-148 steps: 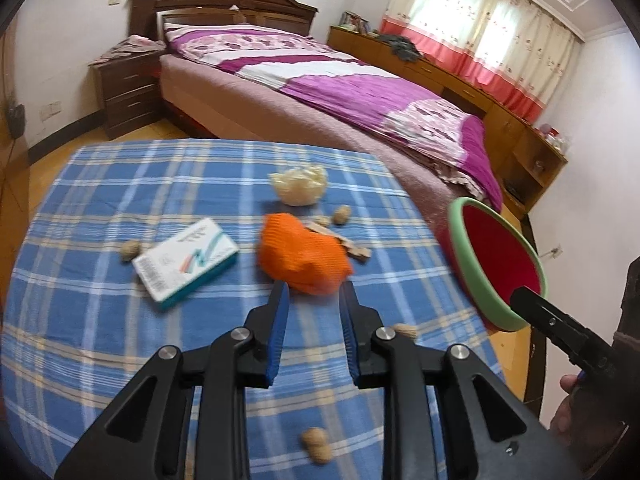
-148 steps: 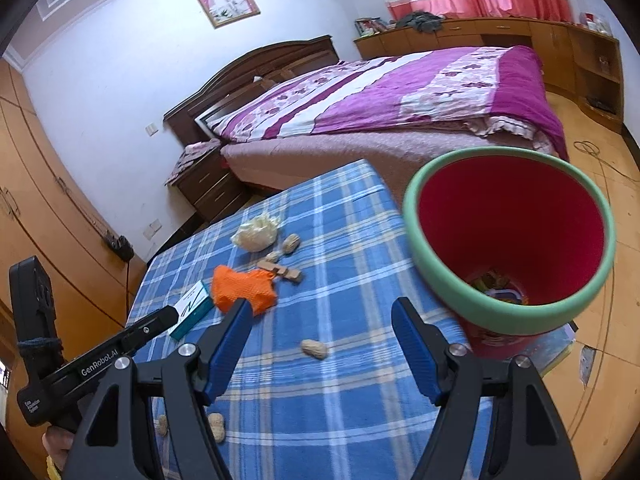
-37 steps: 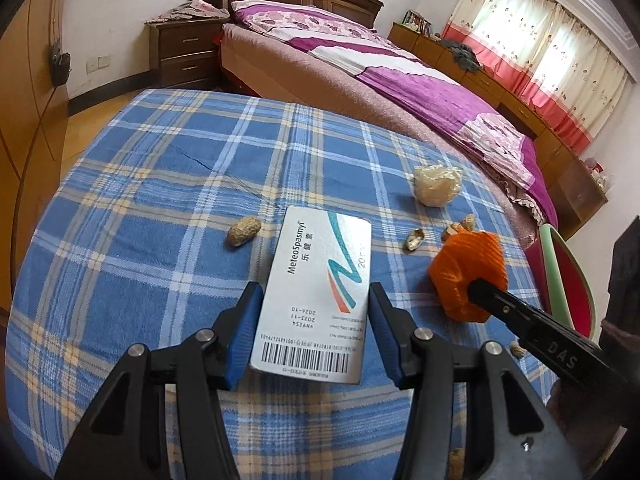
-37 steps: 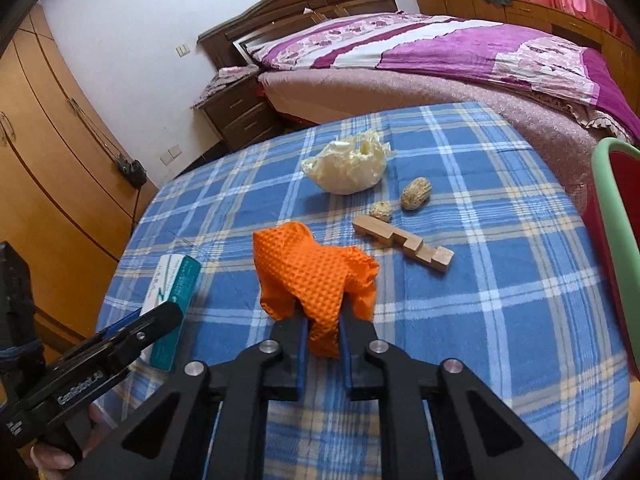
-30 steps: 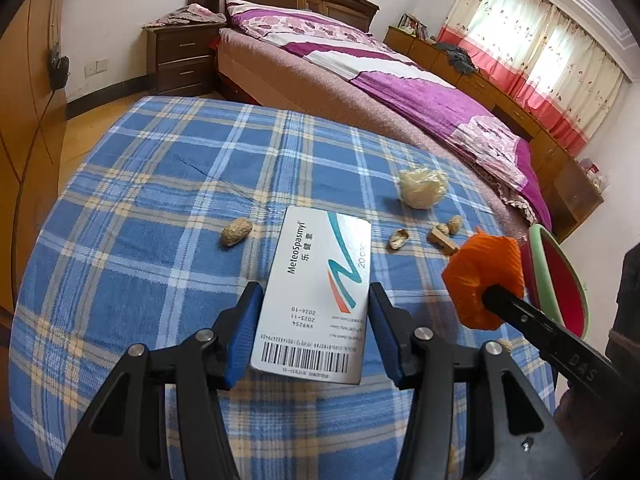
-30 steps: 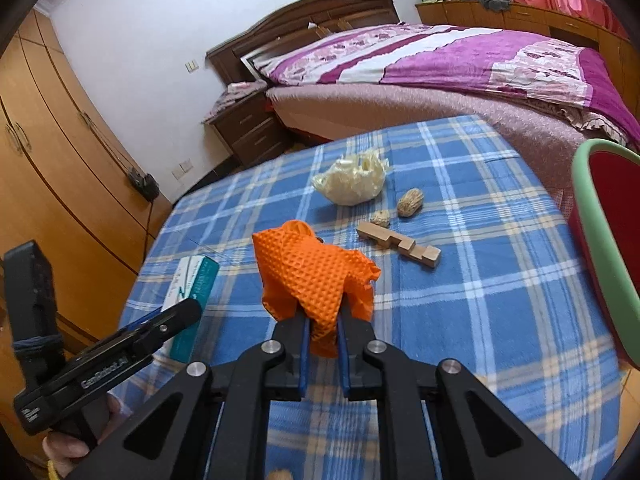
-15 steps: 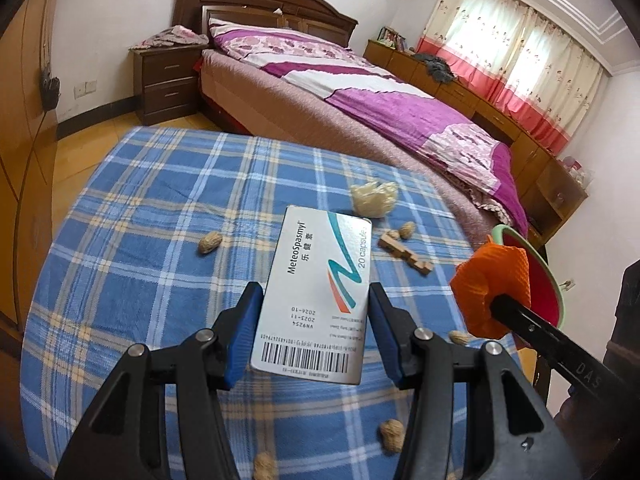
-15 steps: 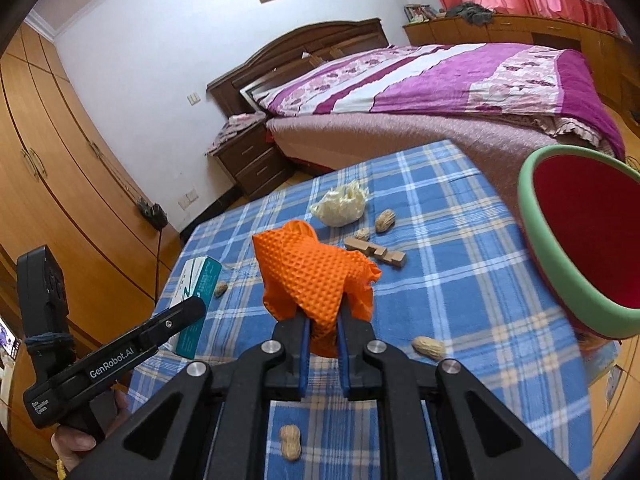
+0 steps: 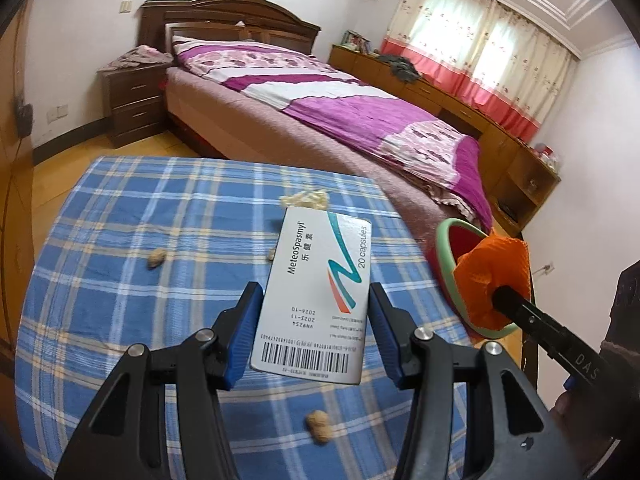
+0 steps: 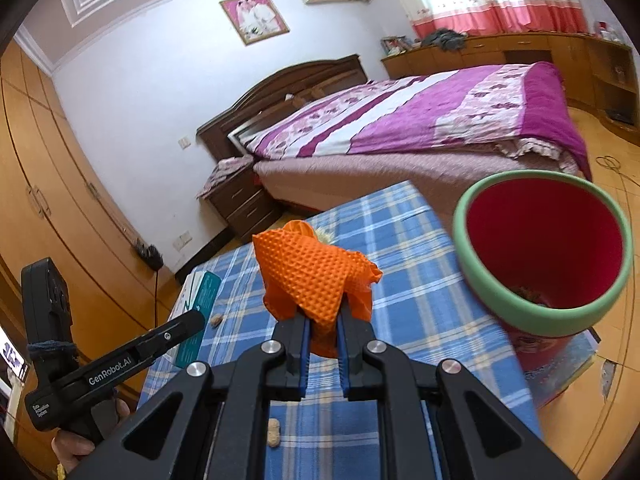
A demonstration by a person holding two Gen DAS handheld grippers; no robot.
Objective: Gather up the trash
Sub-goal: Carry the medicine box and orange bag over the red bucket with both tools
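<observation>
Since earlier: both grippers have lifted their loads off the table and swung toward the bin, whose mouth now shows nearly whole in the right wrist view.
Table: blue plaid cloth (image 9: 120, 280) below both tools, with the bed at 12 o'clock beyond it.
Bin: red trash bin with a green rim (image 10: 472, 256), standing off the table's far right corner, at 2 o'clock from the right gripper and 3 o'clock from the left one; some trash already lies at its bottom.
Medicine box: white and teal capsule box (image 9: 320, 292), raised clear of the cloth, its long axis running straight ahead toward 12 o'clock.
Orange glove: crumpled textured glove (image 10: 316, 276), bunched above the fingertips and hanging free of the table.
Left gripper: (image 9: 316, 332) half spread, its blue pads pressed on the box's two long sides.
Right gripper: (image 10: 322, 344) pressed nearly together, pinching a fold of the glove.
Key relation: the right gripper looks much the nearer to the bin, with the rim just beside the glove in the left wrist view, so the glove probably drops first and the box must cross farther to the right.
Leftovers: peanut shells (image 9: 318, 432) and a crumpled pale wrapper (image 9: 304, 200) at 12 o'clock remain on the cloth.
</observation>
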